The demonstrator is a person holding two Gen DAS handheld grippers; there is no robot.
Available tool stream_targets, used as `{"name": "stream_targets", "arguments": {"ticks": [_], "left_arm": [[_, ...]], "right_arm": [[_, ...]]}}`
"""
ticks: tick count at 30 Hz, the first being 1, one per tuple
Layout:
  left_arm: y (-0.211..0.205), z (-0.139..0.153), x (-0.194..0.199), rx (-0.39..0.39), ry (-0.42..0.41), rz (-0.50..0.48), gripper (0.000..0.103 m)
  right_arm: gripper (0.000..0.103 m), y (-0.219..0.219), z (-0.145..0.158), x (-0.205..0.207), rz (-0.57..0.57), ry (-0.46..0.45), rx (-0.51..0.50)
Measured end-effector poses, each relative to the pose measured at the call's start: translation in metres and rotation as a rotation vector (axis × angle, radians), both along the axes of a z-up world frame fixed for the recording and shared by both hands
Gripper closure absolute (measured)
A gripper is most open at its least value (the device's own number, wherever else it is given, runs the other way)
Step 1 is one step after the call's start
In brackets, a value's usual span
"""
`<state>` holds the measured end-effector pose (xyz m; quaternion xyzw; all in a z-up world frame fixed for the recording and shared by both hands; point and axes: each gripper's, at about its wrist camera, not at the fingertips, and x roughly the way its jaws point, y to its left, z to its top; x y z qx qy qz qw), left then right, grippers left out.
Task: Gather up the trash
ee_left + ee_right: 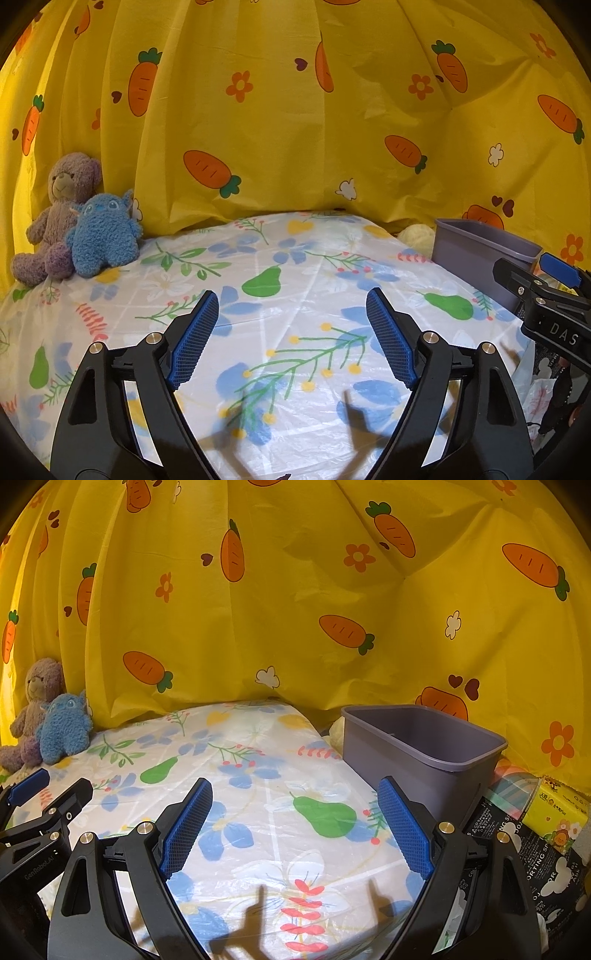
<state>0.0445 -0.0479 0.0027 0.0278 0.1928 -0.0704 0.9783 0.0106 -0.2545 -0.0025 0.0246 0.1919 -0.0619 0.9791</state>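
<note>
A grey plastic bin [424, 753] stands past the right edge of the table, also in the left wrist view [480, 254]. My left gripper [291, 306] is open and empty over the table's floral plastic cover [295, 258]. My right gripper [295, 794] is open and empty, just left of the bin. Each gripper shows in the other's view: the right one [546, 295] at the right edge, the left one [40, 805] at the left edge. No loose trash shows on the cover. A pale crumpled lump [417, 236] lies behind the bin; I cannot tell what it is.
A purple teddy bear [62, 214] and a blue plush toy [103, 236] sit at the table's far left corner. A yellow carrot-print curtain [295, 110] hangs behind. A yellow tissue pack [557, 808] and black printed fabric [535, 867] lie right of the bin.
</note>
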Motion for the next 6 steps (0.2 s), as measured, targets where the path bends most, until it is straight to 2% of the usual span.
{"name": "stream_targets", "arguments": {"ticks": [6], "left_arm": [[0.0089,0.001,0.0018,-0.01,0.012,0.04,0.013]], "right_arm": [[0.014,-0.0007,0.0003,0.0021,-0.008,0.003,0.007]]}}
